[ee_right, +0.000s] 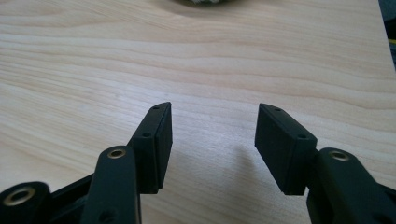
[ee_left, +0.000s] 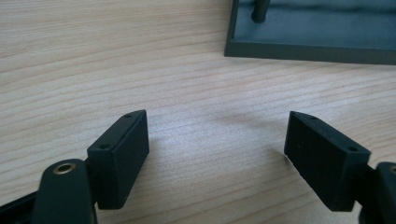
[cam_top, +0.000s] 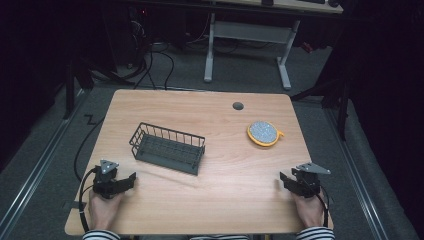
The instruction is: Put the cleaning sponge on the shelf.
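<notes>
We start with the wooden tabletop (cam_top: 220,200), which carries everything at this moment and has a small dark grommet hole (cam_top: 238,106) near its far edge. Left of centre sits the dark wire basket (cam_top: 167,148), turned a little askew, its open top free to take something dropped in from above. To its right and well apart lies the round scrubbing pad (cam_top: 263,133), a speckled grey disc in an orange rim, lying flat on the wood; it is the thing nearest our right side, so we judge it to be what gets picked up and carried to the basket. Our left tongs (cam_top: 129,180) rest low near the front edge, pointing towards the basket's near corner, the jaws standing wide with only bare wood between them; in the left gripper view the basket's base (ee_left: 308,49) shows just ahead. Our right tongs (cam_top: 284,180) sit at the front right corner, aimed up the tabletop toward the pad, which peeks in at the top edge of the right gripper view (ee_right: 201,2); their jaws are parted, somewhat narrower than the left pair, and grip nothing. Both hands seem parked at the front edge. We can read no brand, label or writing on anything here.
</notes>
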